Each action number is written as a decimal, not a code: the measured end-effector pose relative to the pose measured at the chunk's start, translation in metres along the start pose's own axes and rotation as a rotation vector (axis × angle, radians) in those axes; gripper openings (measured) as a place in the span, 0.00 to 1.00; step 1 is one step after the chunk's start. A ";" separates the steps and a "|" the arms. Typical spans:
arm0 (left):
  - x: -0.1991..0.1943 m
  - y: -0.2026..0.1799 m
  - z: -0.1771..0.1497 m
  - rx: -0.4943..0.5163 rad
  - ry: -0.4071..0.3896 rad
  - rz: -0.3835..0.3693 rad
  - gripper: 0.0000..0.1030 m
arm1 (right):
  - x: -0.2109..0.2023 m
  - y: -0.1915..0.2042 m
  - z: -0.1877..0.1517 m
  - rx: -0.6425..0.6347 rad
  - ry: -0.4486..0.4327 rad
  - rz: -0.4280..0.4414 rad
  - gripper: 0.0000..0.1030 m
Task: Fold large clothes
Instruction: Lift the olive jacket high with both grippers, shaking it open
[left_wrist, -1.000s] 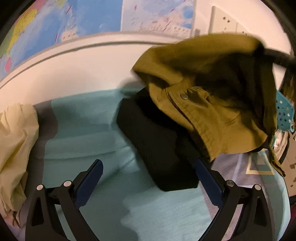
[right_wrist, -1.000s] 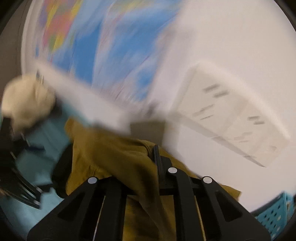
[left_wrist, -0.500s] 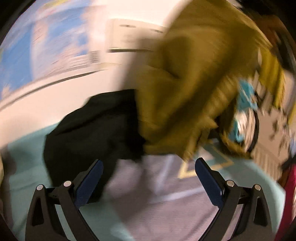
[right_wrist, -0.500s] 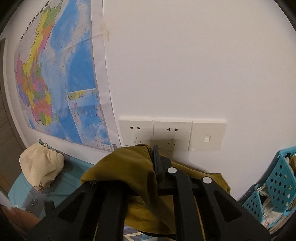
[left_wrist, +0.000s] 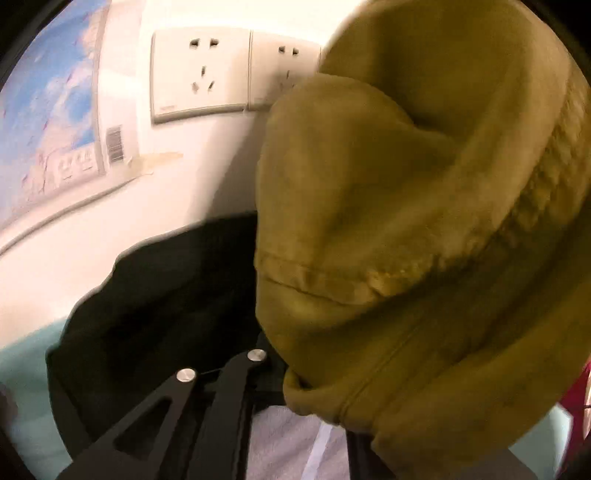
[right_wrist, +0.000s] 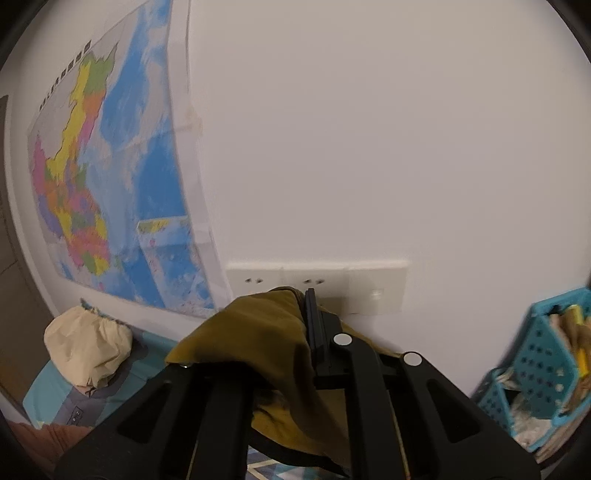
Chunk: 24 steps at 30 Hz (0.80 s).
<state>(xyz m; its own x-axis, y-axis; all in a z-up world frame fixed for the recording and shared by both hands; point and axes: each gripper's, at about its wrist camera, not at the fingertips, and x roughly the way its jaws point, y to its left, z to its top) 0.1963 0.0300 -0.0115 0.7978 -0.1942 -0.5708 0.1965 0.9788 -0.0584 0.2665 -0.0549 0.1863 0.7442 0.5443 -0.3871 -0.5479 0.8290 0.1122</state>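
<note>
the olive garment (left_wrist: 406, 221) hung in front of the wall sockets (left_wrist: 199, 74), masking the second plate. the left gripper (left_wrist: 280, 369) had just closed on its lower hem. the right gripper (right_wrist: 306, 321) clamped its upper edge below the sockets. a black garment (left_wrist: 159, 295) lay beneath; a map (right_wrist: 110, 177) hung left of them. fingertips were buried in cloth.

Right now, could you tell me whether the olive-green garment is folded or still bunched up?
Bunched, not folded: the olive-green garment hangs in rumpled lumps, draped over the right gripper instead of lying flat.
</note>
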 end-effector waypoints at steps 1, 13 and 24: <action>-0.010 0.002 0.010 0.015 -0.031 -0.003 0.04 | -0.011 -0.001 0.007 -0.005 -0.011 -0.007 0.06; -0.212 0.036 0.123 -0.002 -0.403 -0.030 0.04 | -0.216 0.047 0.087 -0.125 -0.348 -0.067 0.04; -0.449 0.044 0.087 -0.030 -0.640 0.229 0.04 | -0.331 0.126 0.052 -0.204 -0.391 0.120 0.04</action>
<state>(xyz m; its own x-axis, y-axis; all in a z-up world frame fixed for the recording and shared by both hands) -0.1040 0.1544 0.3137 0.9993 0.0261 0.0255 -0.0256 0.9994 -0.0217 -0.0292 -0.1244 0.3761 0.7380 0.6748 -0.0038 -0.6737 0.7364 -0.0624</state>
